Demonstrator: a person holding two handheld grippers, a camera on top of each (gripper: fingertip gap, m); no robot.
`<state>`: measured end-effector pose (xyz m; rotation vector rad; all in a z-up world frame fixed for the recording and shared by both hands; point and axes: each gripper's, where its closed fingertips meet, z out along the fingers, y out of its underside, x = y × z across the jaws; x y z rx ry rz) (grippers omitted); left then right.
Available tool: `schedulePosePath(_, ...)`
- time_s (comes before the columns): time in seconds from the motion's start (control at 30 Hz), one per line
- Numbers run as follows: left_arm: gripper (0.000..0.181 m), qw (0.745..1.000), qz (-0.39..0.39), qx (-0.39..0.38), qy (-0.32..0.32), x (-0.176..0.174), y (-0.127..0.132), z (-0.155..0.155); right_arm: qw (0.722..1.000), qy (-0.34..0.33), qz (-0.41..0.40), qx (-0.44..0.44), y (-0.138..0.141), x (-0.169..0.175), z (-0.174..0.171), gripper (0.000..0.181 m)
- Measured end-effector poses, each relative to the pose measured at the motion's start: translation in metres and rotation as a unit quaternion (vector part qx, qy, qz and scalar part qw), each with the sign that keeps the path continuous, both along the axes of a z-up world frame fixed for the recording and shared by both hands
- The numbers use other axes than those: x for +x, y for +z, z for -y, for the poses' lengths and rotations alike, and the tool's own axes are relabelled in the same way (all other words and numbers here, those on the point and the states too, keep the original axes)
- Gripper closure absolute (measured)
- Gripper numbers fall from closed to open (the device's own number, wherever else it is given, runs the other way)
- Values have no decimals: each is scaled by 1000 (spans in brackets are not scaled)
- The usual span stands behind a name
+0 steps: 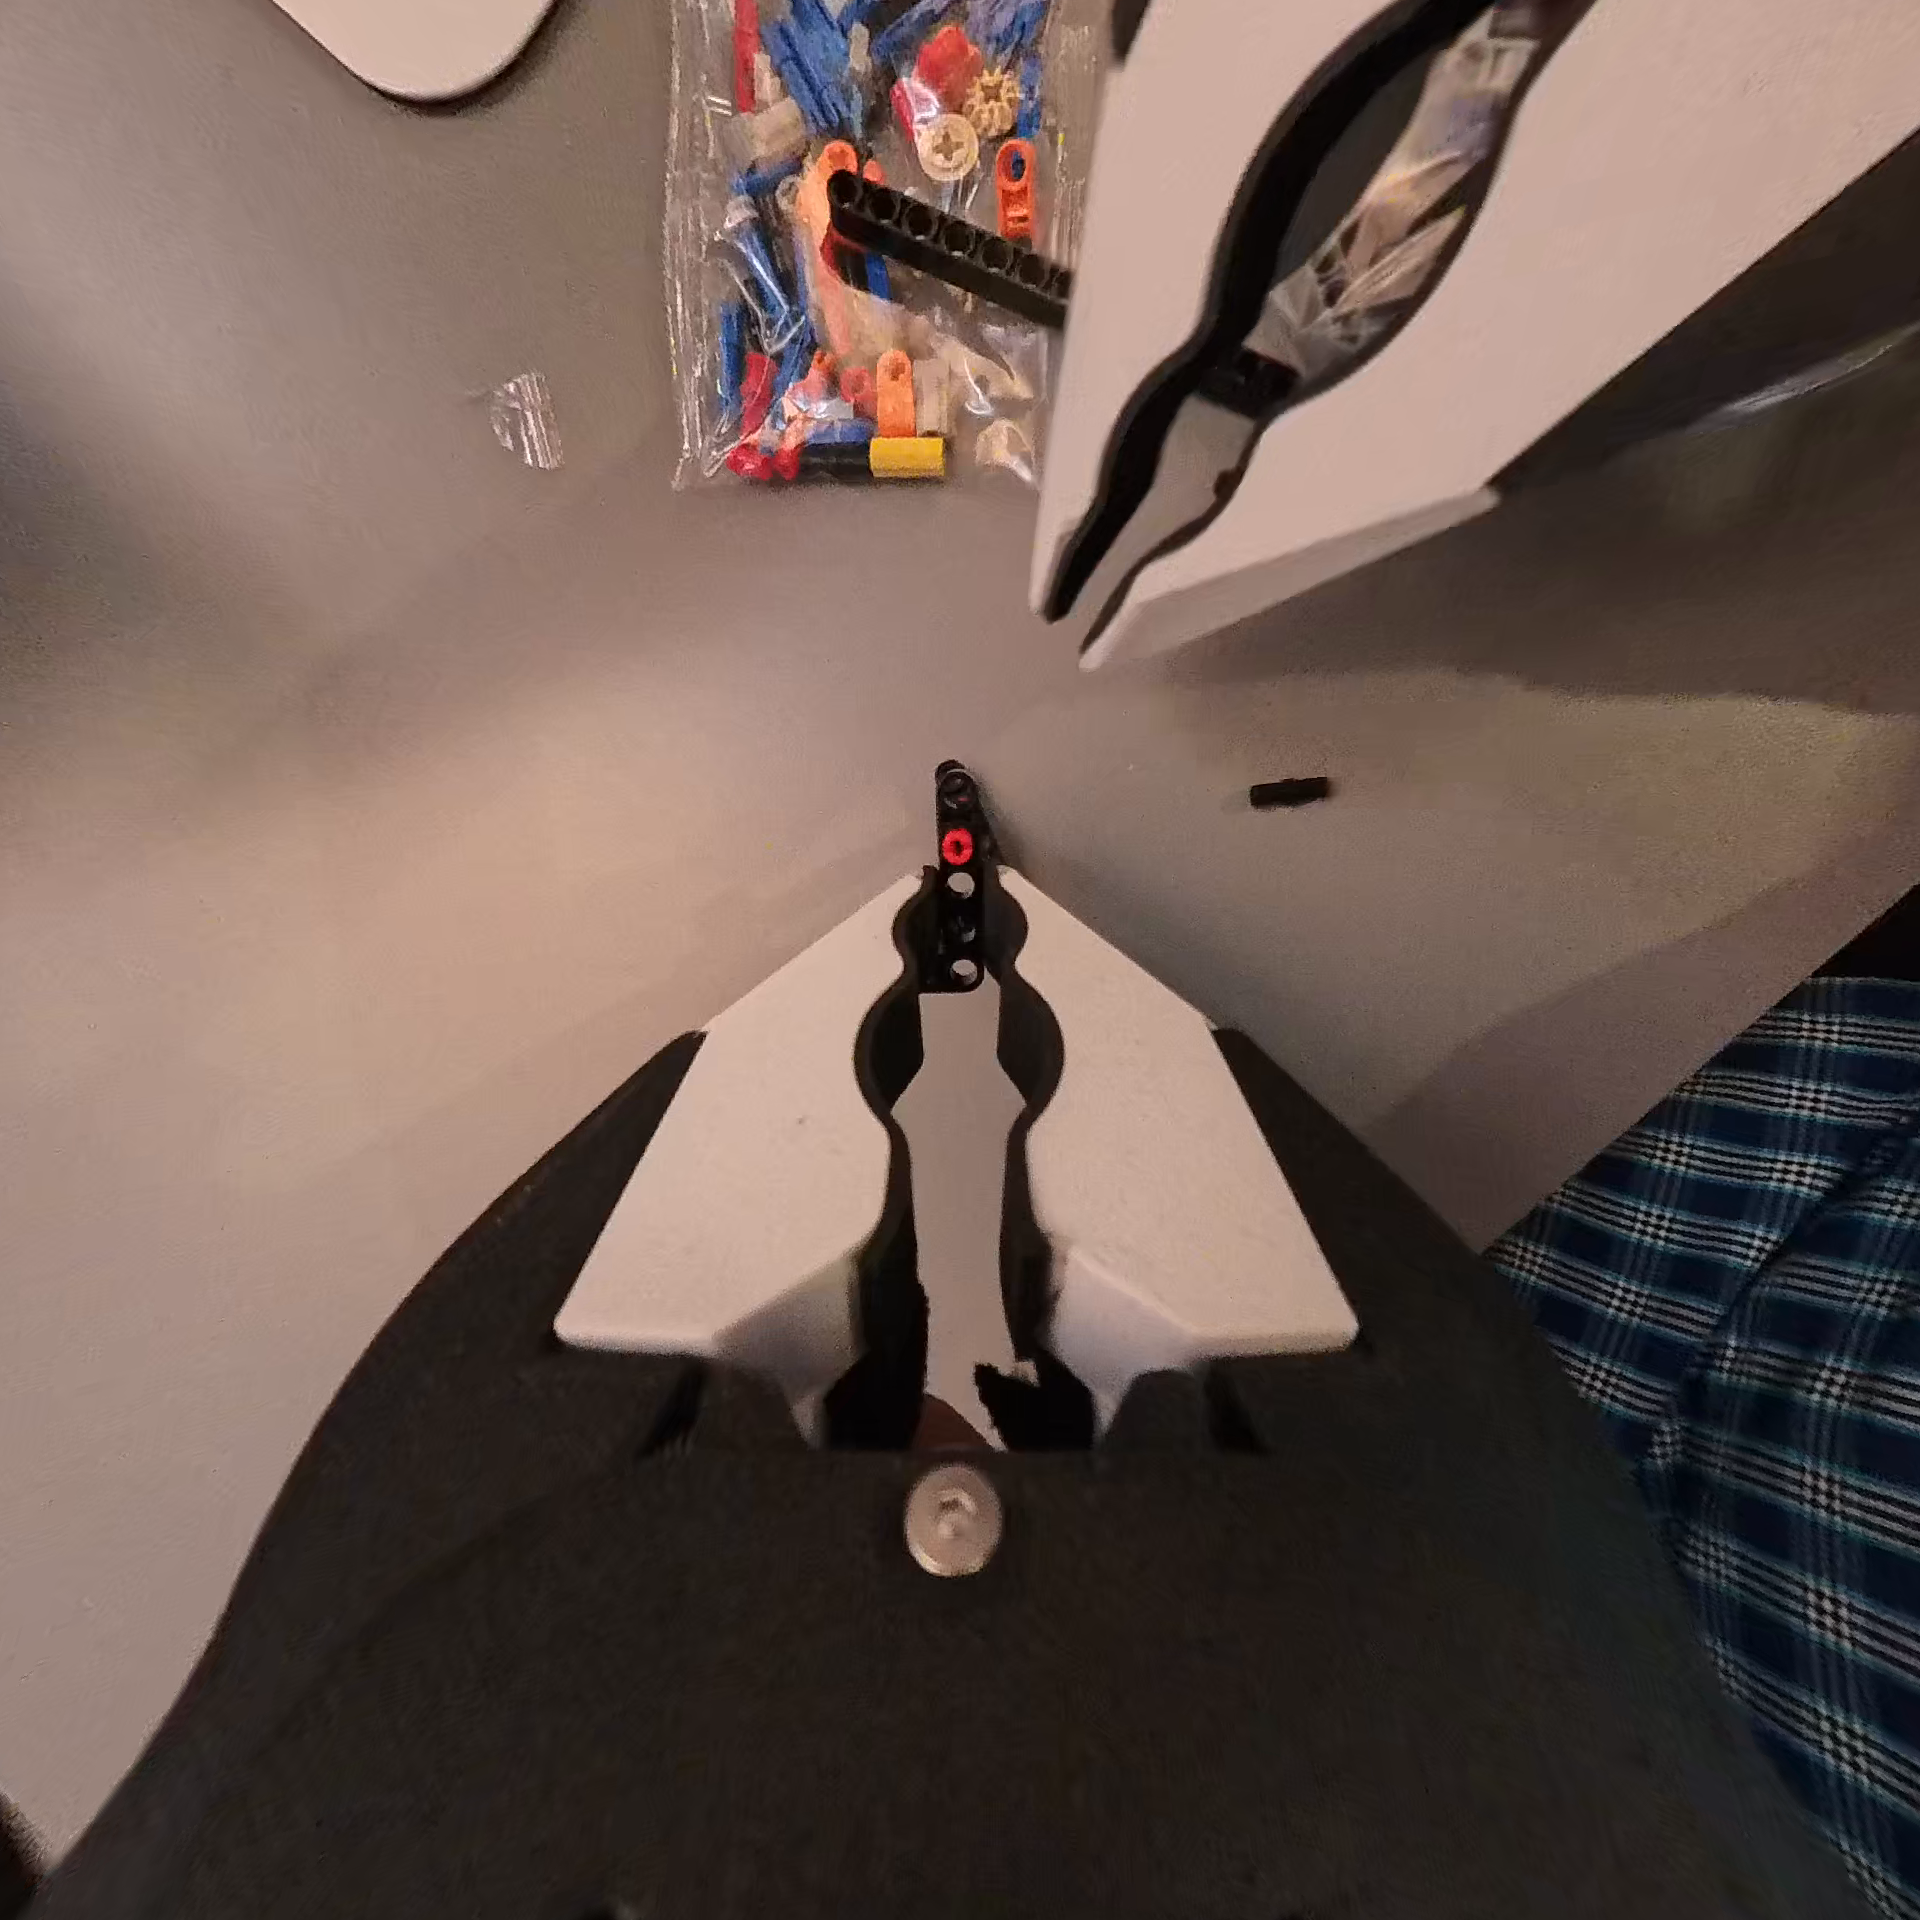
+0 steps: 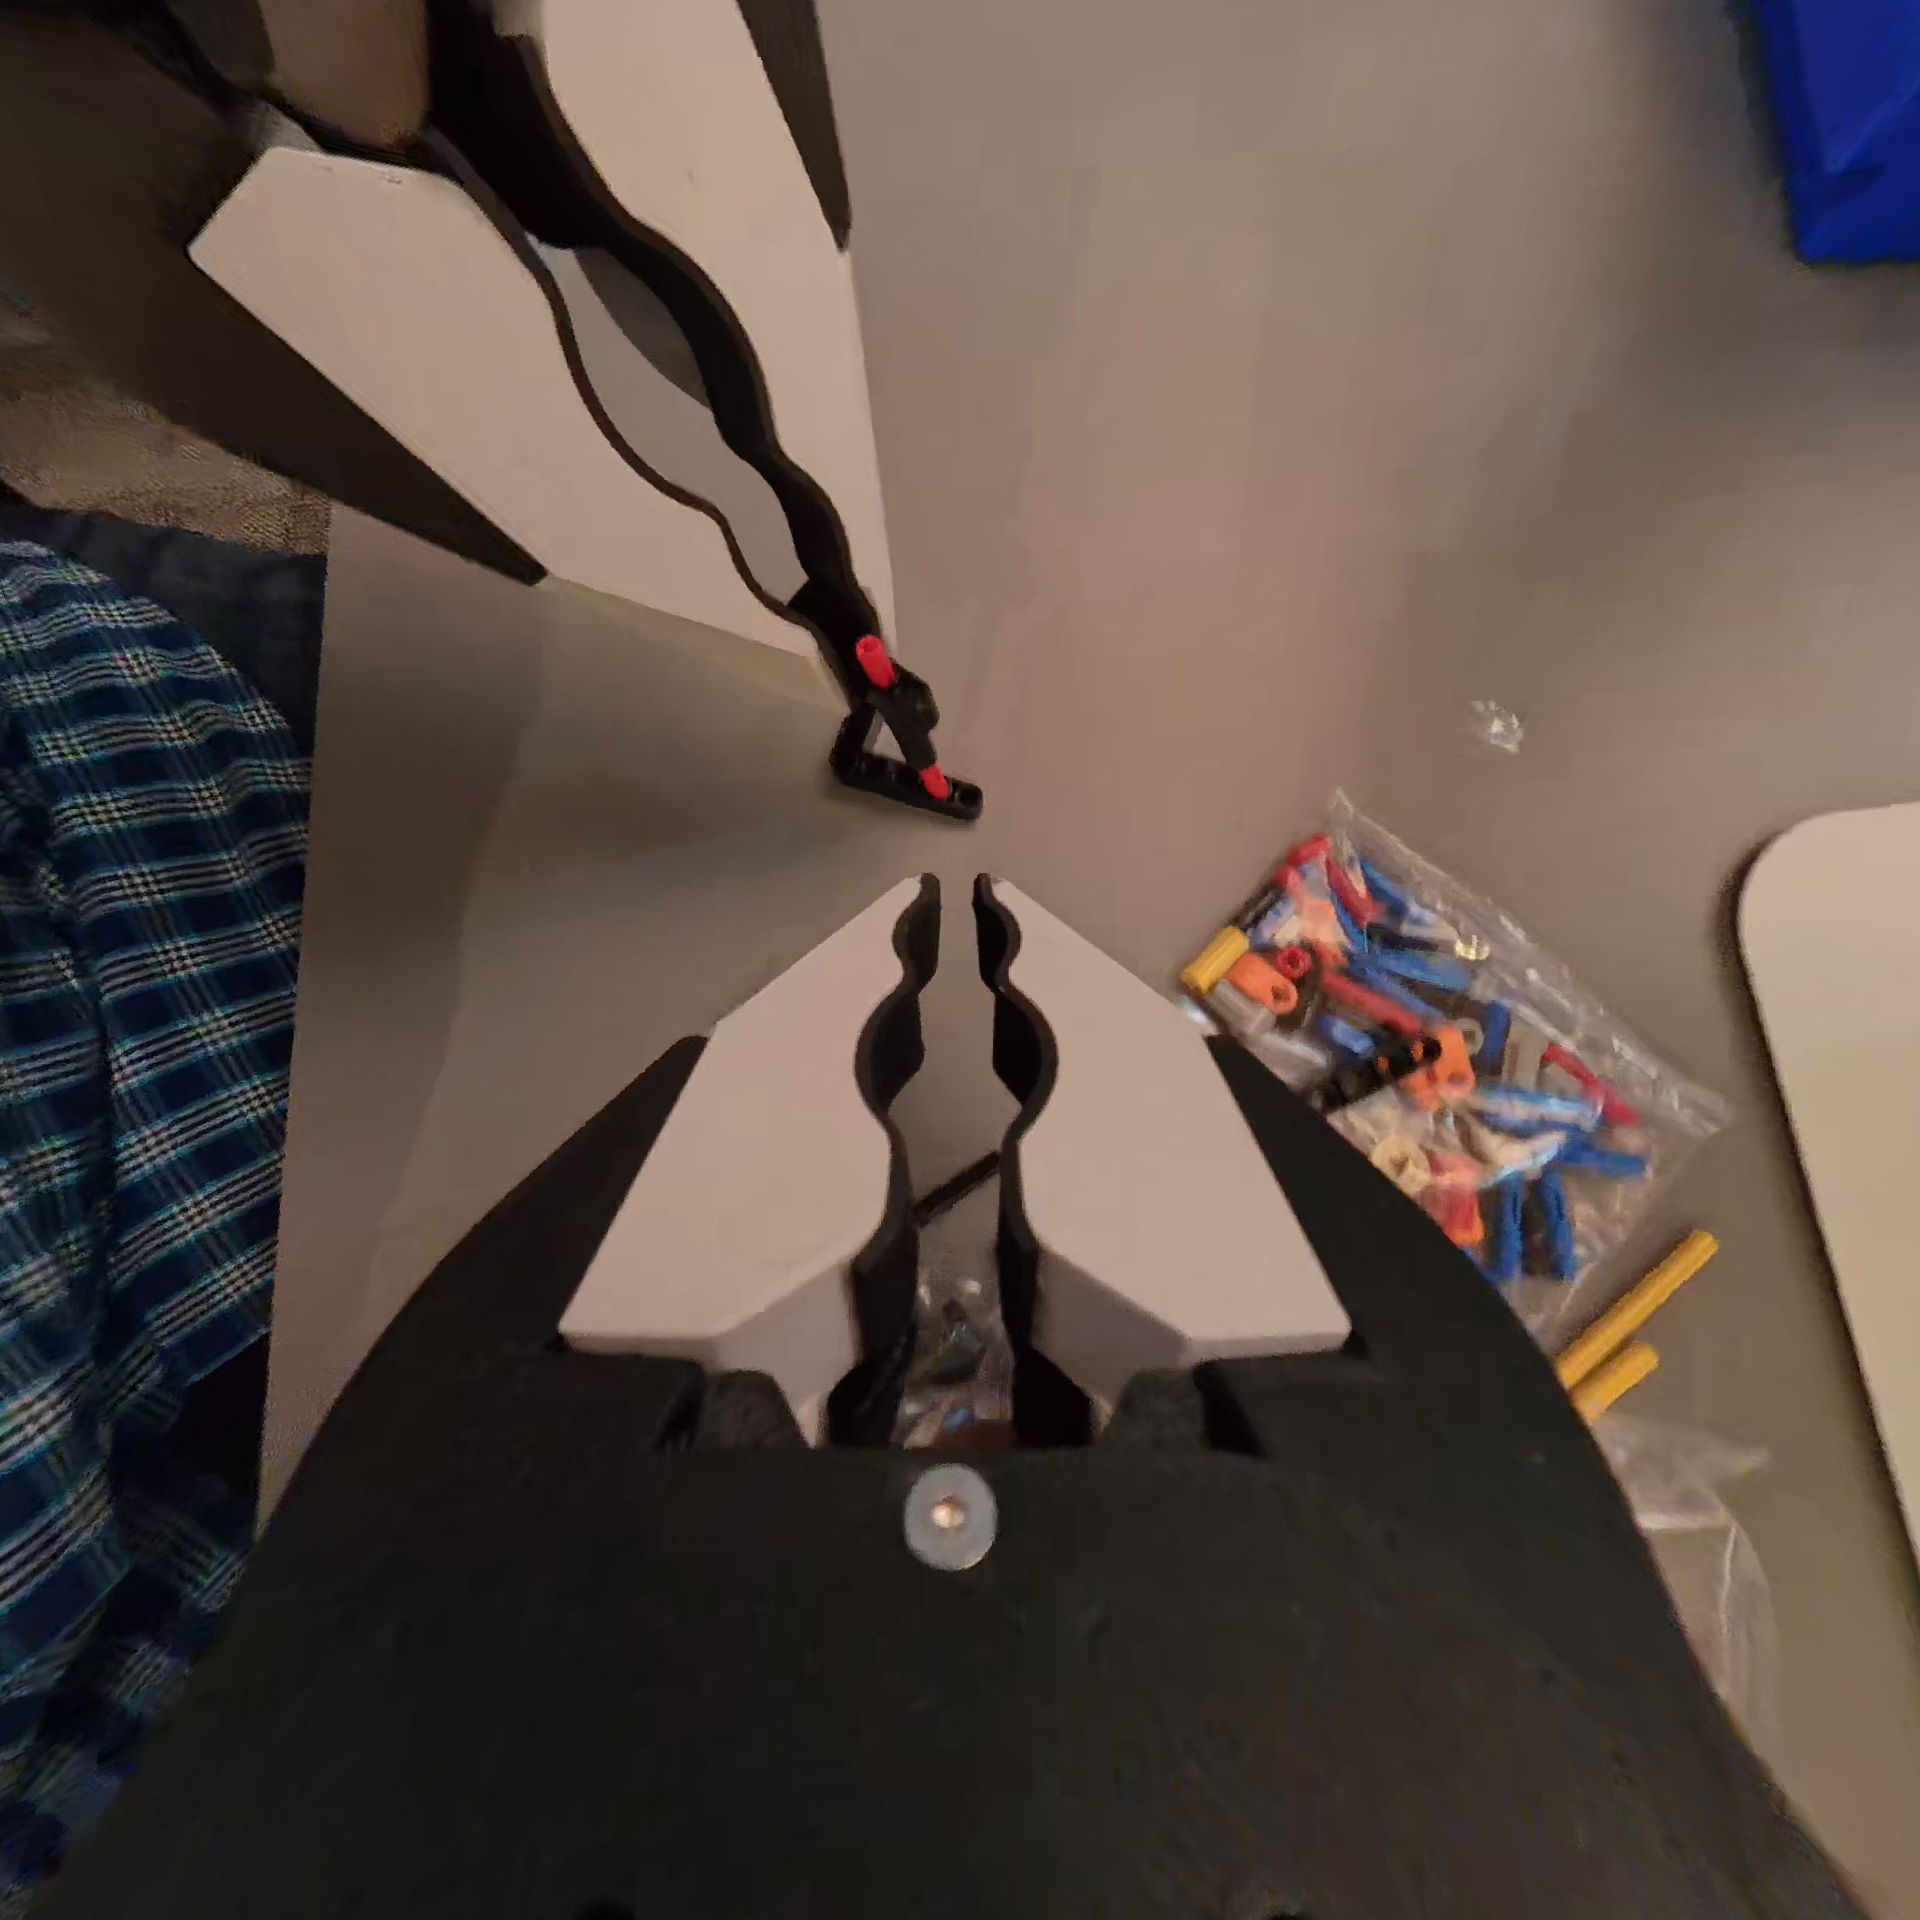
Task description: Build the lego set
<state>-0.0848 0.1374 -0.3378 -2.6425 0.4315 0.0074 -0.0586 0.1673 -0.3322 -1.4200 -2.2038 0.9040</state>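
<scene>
My left gripper (image 1: pixel 958 914) is shut on a small black beam assembly (image 1: pixel 958 883) with a red pin (image 1: pixel 955 847) in it, held low over the grey table. In the right wrist view the left gripper (image 2: pixel 868 665) comes in from the upper left, and the assembly (image 2: pixel 904 779) shows as an angled pair of black beams with two red pins, its lower beam at the table surface. My right gripper (image 2: pixel 956 894) is almost shut, with only a narrow slit between the pads and nothing in it. It hovers just short of the assembly. It also shows in the left wrist view (image 1: pixel 1070 629).
A clear bag of mixed lego parts (image 1: pixel 862 239) (image 2: pixel 1455 1060) lies nearby. A loose black pin (image 1: pixel 1288 793) lies on the table (image 1: pixel 312 831). Yellow axles (image 2: pixel 1631 1309), a white board (image 2: pixel 1849 1143), a blue object (image 2: pixel 1849 125) and a plaid sleeve (image 2: pixel 125 935) are around. My right fingertips sit around 5 centimeters from my left ones. The blue object (image 2: pixel 1849 125) is about 25 centimeters from both grippers' fingertips.
</scene>
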Motion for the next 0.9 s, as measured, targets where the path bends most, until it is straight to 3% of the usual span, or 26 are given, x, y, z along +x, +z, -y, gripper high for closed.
schedulePosePath(0.17,177,1000,-4,-11,-14,-1,0,-1,998,60,-9,11,-3,-20,12,163)
schedulePosePath(0.4,177,999,-8,-24,-24,-6,2,-4,989,145,34,10,-15,-26,14,167)
schedulePosePath(0.67,177,999,0,-30,-26,-7,1,-6,985,150,77,-21,-33,-33,7,175)
schedulePosePath(0.9,177,999,-4,-33,-26,-8,0,-3,987,143,78,-16,-31,-43,5,178)
